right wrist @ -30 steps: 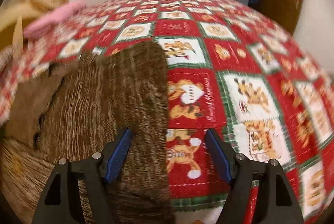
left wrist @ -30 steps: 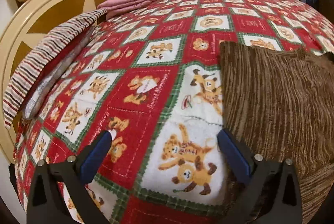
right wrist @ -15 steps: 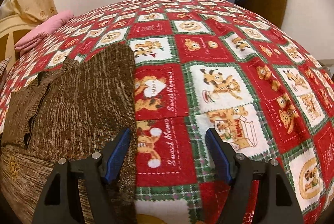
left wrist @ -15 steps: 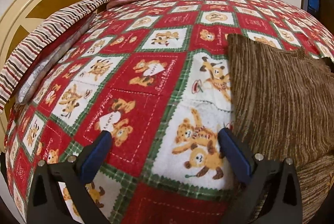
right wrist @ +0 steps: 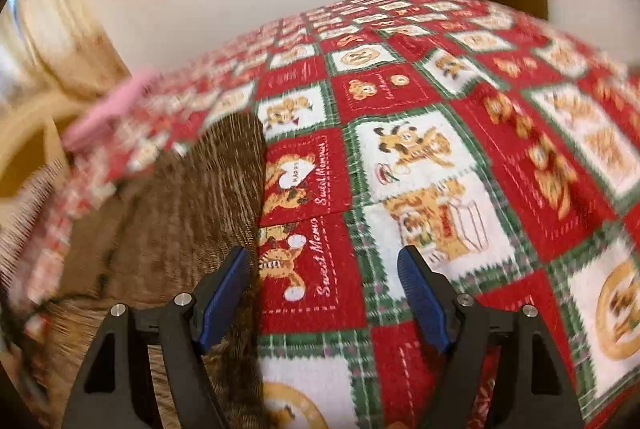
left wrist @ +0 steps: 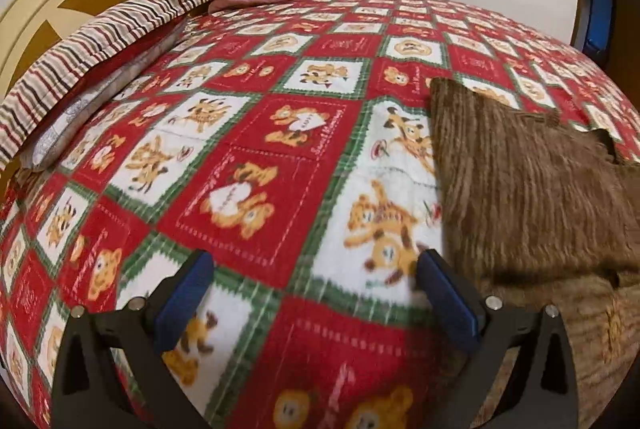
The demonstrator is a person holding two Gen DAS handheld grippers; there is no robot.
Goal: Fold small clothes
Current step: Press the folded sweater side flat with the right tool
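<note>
Between folds: the brown knit garment lies flat on the bed quilt. Both the left gripper and the right gripper gape empty, the right's jaws opening. Next likely calls for pinching its 2 near corners.

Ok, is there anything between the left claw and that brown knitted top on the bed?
Nothing visible. The left claw is open over bare bedspread, and the brown knitted top lies just beside its right finger, with no other object between them.
</note>
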